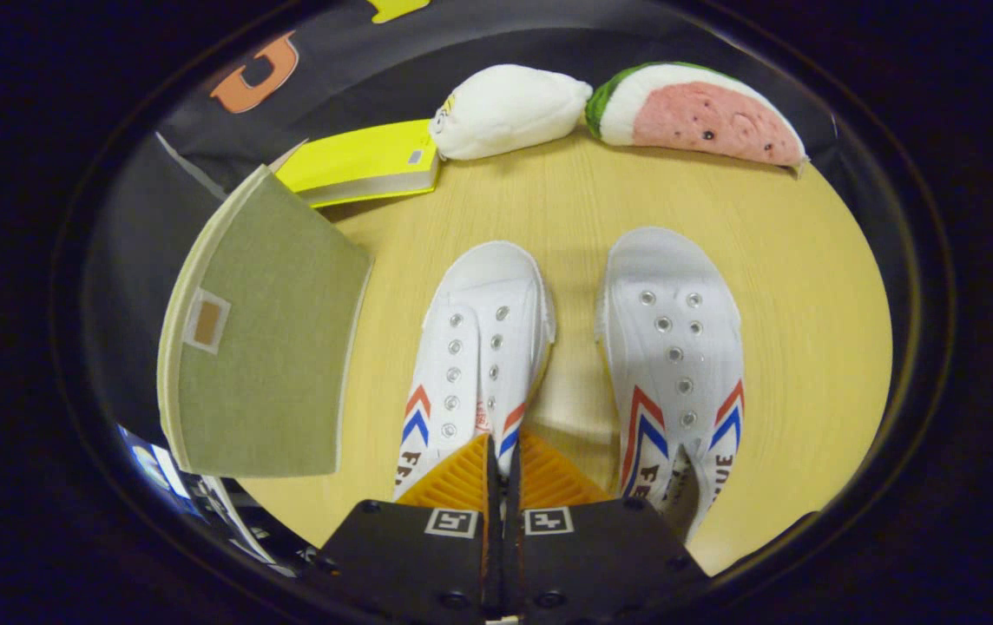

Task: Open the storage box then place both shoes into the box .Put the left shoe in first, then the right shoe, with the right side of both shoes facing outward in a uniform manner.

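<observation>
Two white shoes lie side by side on the wooden table [809, 286], the left shoe [475, 347] with its near side pinched between the clenched fingers of the gripper [503, 464], the right shoe [679, 365] beside it, the green storage box [262, 347] standing left.

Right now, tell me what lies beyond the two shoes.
Beyond the white sneakers lie a white plush toy, a watermelon-slice plush and a yellow book. The gripper is shut.
</observation>
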Available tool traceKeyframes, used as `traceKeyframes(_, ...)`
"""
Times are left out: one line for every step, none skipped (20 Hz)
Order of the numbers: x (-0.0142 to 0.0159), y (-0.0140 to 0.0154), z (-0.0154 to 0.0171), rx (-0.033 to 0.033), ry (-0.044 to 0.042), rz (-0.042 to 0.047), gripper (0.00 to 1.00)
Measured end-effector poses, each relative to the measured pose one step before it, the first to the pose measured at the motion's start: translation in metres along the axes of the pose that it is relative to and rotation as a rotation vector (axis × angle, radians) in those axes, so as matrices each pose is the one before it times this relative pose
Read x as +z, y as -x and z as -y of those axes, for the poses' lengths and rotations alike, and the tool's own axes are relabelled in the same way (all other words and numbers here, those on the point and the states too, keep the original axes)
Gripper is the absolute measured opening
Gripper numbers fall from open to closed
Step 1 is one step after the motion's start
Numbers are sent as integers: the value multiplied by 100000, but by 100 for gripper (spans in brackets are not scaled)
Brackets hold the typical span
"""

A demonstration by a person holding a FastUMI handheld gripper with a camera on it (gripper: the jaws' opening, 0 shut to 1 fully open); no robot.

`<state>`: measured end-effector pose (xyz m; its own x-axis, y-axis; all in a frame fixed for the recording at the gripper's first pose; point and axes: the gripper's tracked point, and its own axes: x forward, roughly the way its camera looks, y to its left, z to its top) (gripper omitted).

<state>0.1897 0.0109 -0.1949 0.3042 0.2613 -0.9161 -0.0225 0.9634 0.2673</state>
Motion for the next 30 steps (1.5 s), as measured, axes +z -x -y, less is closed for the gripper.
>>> traceKeyframes(-10, 162, 111, 396, -1141, -993, 6)
traceKeyframes(253, 164, -172, -519, -748, -445, 6)
traceKeyframes(91, 315, -229, -518, -9, 584, 6)
traceKeyframes(291, 538, -132, -304, 258, 1351, 6)
traceKeyframes(214, 804, -192, 56, 117, 1697, 6)
traceKeyframes(307, 1000, -404, 900, -473, 1775, 6)
traceKeyframes(159, 1343, -533, 1429, -511, 1671, 6)
traceKeyframes(157, 1638, -1015, 1543, -567, 1873, 6)
traceKeyframes(-115, 1610, -608, 748, -216, 1637, 6)
traceKeyframes(231, 1624, -782, -61, -1134, 2546, 6)
traceKeyframes(634, 999, -714, -911, -813, 2354, 6)
traceKeyframes(605, 1127, -847, -1478, 685, 2822, 6)
traceKeyframes(314, 1133, -867, -1076, 262, 2319, 6)
traceKeyframes(527, 844, -1108, 357, -419, 1731, 6)
traceKeyframes(225, 867, -938, 1667, -1305, 988, 6)
traceKeyframes(197, 608, -1542, 3786, -2575, 963, 6)
traceKeyframes(228, 388, -1705, 4700, -2167, 818, 6)
traceKeyframes(286, 179, -1768, 4621, -2020, 949, 5)
traceKeyframes(197, -49, -1322, 3372, -498, 932, 6)
traceKeyframes(218, -232, -1424, 2254, -57, 1560, 6)
traceKeyframes(98, -359, -970, 603, 633, 1197, 6)
traceKeyframes(-19, -591, -918, 90, 658, 907, 6)
traceKeyframes(-158, -429, -914, 311, 535, -26, 6)
traceKeyframes(-215, -655, -904, 910, 1192, -642, 6)
traceKeyframes(-302, -813, -940, 1135, 647, -592, 6)
traceKeyframes(-636, -584, -928, 1009, -112, -256, 6)
traceKeyframes(-285, -861, -684, 525, 626, -109, 6)
traceKeyframes(-283, -902, -446, -328, 664, 71, 6)
traceKeyframes(-350, -1036, -526, -857, 228, 360, 6)
traceKeyframes(-445, -1016, -477, -728, 715, 147, 6)
